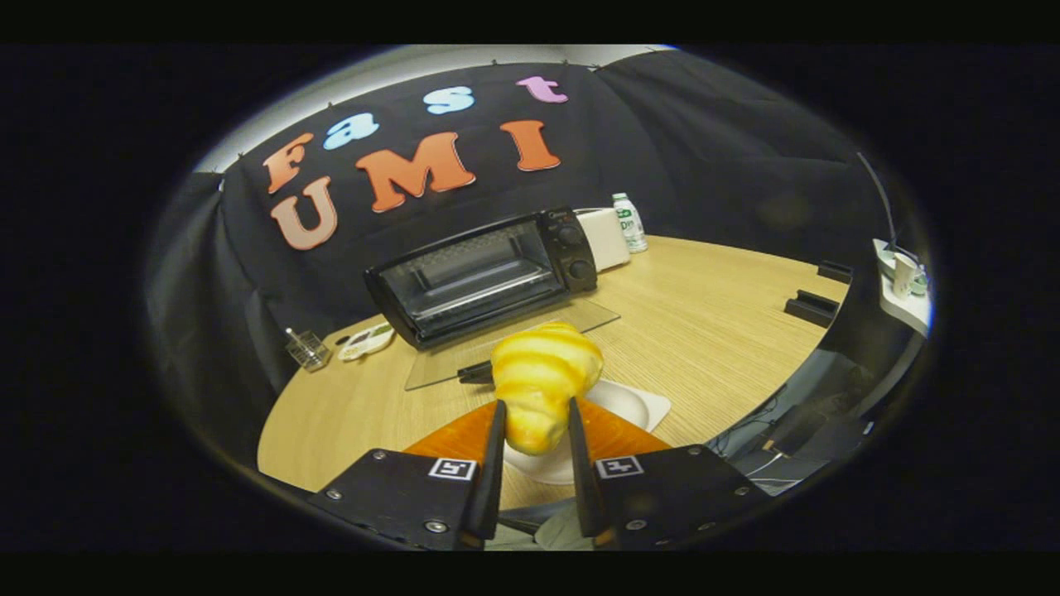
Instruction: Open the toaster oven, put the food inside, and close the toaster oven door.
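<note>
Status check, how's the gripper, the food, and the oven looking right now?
Hand-held gripper shut on croissant, lifted above white plate. Toaster oven ahead, glass door folded down open. Nothing between croissant and oven opening.

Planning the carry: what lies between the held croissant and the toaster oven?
In the gripper view, only the open glass door lies flat between croissant and toaster oven.

Croissant [542, 377]: golden yellow, glossy, with banded ridges; narrow end pinched between both fingers of the gripper [535, 430], broad end pointing ahead toward the oven, held above a white plate [642, 406]. Toaster oven [484, 275]: black, boxy, two knobs on its right panel, standing beyond the fingers on the wooden table [712, 323]. Glass door [513, 343] folded down flat; cavity open, wire rack visible.
</note>
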{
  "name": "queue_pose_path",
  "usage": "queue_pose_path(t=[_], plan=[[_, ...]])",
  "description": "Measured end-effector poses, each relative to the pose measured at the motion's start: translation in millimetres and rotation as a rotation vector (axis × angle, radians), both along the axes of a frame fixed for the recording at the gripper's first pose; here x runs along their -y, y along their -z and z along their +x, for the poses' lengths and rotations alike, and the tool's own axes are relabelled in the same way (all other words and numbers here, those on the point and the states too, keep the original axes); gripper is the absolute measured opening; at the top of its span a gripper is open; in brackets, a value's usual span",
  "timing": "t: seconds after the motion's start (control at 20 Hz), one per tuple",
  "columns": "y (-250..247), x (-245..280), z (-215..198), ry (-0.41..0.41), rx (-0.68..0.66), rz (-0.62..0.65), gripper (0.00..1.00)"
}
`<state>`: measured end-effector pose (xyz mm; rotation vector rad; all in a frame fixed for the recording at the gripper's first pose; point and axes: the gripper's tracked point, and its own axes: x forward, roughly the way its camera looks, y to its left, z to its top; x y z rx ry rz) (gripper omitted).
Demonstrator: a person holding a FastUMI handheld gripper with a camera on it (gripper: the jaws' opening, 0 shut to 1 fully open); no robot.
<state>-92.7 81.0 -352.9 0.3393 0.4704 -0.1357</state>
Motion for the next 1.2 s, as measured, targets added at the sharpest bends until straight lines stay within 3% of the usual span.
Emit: queue_pose_path(t=[0.55, 1.2], plan=[[-34.1, -7.3, 80.4, -0.029, 0.115, 0.26, 0.38], [-32.7, -62.5, 191.1, -0.1, 0.138, 0.515, 0.38]])
